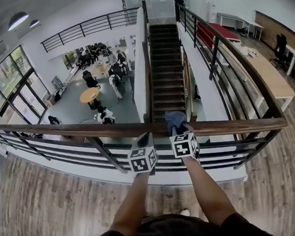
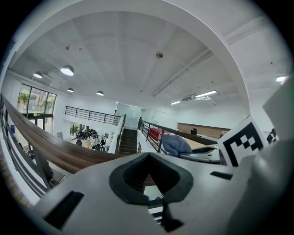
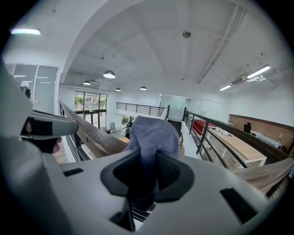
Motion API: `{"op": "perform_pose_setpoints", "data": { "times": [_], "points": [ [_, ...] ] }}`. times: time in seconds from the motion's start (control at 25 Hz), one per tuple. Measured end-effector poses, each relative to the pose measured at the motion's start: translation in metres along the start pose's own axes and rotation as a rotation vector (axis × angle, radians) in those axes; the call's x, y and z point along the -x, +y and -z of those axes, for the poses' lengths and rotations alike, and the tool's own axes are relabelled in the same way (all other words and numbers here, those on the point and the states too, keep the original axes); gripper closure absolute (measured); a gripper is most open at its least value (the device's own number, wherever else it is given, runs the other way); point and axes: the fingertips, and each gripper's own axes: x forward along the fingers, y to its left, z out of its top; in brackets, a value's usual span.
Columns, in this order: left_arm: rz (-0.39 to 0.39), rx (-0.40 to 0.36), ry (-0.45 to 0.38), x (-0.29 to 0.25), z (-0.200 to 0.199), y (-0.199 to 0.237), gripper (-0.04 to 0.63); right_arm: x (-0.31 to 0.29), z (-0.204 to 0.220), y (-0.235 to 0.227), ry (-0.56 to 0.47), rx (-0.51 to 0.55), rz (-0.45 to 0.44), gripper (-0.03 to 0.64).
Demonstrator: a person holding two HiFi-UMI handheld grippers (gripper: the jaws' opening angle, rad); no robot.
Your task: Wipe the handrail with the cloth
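Right gripper [image 1: 178,132] clamping cloth [image 1: 175,119] (blue) on wooden handrail [image 1: 62,131], left gripper [image 1: 146,137] closed, empty

The wooden handrail [image 1: 62,130] crosses the middle of the frame from left to right. The blue cloth [image 1: 175,120] lies over its top, a little right of centre.

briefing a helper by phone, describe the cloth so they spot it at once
Find the wooden handrail along the balcony edge and follow it to the top of the stairs. The cloth sits bunched on it there, pinched in the right claw. It is the only soft, blue-grey thing there.
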Motion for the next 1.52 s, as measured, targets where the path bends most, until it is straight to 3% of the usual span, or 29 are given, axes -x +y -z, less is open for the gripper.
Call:
{"op": "perform_pose_setpoints", "data": {
  "times": [0.28,0.6,0.84,1.24,1.52],
  "points": [
    [0.039,-0.084,0.028,-0.025,0.011,-0.079,0.597,0.023,0.018,-0.072,0.003,0.005,0.019,0.538],
    [0.090,-0.111,0.046,-0.052,0.017,-0.148,0.597,0.051,0.047,-0.158,0.024,0.001,0.073,0.538],
    [0.219,-0.038,0.061,-0.076,0.015,-0.223,0.597,0.072,0.064,-0.234,0.031,-0.036,0.146,0.538],
    [0.352,-0.136,0.111,-0.133,0.018,-0.357,0.597,0.101,0.099,-0.367,0.064,-0.076,0.263,0.538],
    [0.457,-0.156,0.172,-0.174,0.033,-0.447,0.597,0.126,0.122,-0.463,0.117,-0.107,0.355,0.538]
  ]
}}
